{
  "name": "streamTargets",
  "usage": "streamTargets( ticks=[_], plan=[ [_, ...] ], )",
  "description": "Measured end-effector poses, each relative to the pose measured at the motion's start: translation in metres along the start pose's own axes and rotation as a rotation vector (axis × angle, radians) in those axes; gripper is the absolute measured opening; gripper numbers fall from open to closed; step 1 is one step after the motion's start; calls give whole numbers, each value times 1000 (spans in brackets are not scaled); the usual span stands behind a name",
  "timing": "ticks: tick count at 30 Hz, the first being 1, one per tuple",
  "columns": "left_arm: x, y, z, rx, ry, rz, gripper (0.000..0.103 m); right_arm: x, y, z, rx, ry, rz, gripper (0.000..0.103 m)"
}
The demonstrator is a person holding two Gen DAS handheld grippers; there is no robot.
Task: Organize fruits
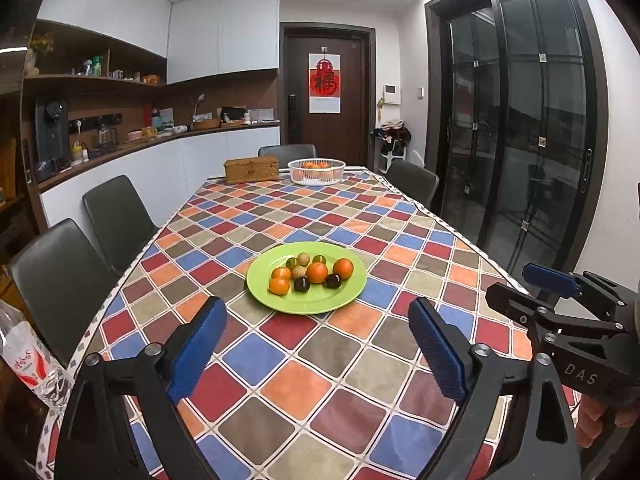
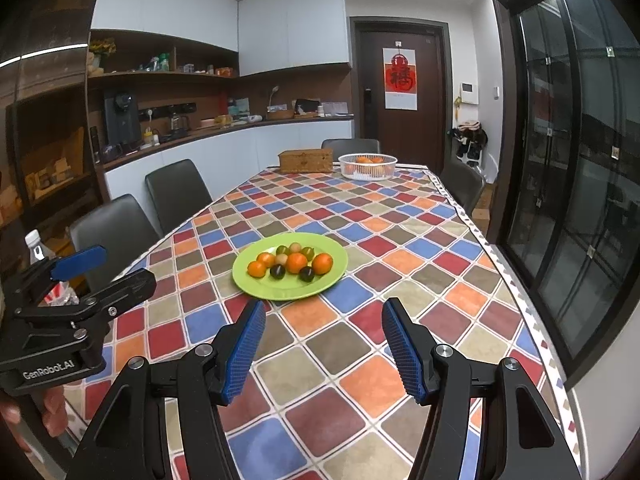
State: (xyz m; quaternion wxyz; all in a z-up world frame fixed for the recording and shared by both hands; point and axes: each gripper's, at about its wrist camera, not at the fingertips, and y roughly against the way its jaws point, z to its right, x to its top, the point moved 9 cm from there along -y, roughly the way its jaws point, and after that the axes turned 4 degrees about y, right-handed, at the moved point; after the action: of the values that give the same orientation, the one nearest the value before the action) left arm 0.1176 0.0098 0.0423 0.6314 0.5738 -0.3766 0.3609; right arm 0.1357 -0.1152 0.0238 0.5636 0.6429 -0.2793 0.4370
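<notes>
- While both claws hover empty, the left gripper gapes wide and the right gripper stands half-spread.
- Fruits sit mid-frame on the green plate.
- Best approach: descend squarely over one orange, avoiding neighbours.

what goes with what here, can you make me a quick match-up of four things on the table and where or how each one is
Things:
1. green plate
2. white basket
3. wicker box
4. left gripper

Places or states:
a. far end of the table, holding oranges
b. open, nothing between its fingers
c. middle of the table, holding mixed fruit
d. far end, just left of the basket

Pairs: 1-c, 2-a, 3-d, 4-b
</notes>
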Motion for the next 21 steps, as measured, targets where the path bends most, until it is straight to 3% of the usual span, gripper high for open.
streamTargets(
  ticks=[4,12,21],
  plan=[
    [0,3,-3,18,3,2,103,0,1,-1,3,-2,-3,61],
    [0,3,-7,62,0,2,103,2,1,-4,12,-8,-5,61],
    [0,6,-7,62,-1,14,103,1,2,-4,14,-10,-8,61]
  ],
)
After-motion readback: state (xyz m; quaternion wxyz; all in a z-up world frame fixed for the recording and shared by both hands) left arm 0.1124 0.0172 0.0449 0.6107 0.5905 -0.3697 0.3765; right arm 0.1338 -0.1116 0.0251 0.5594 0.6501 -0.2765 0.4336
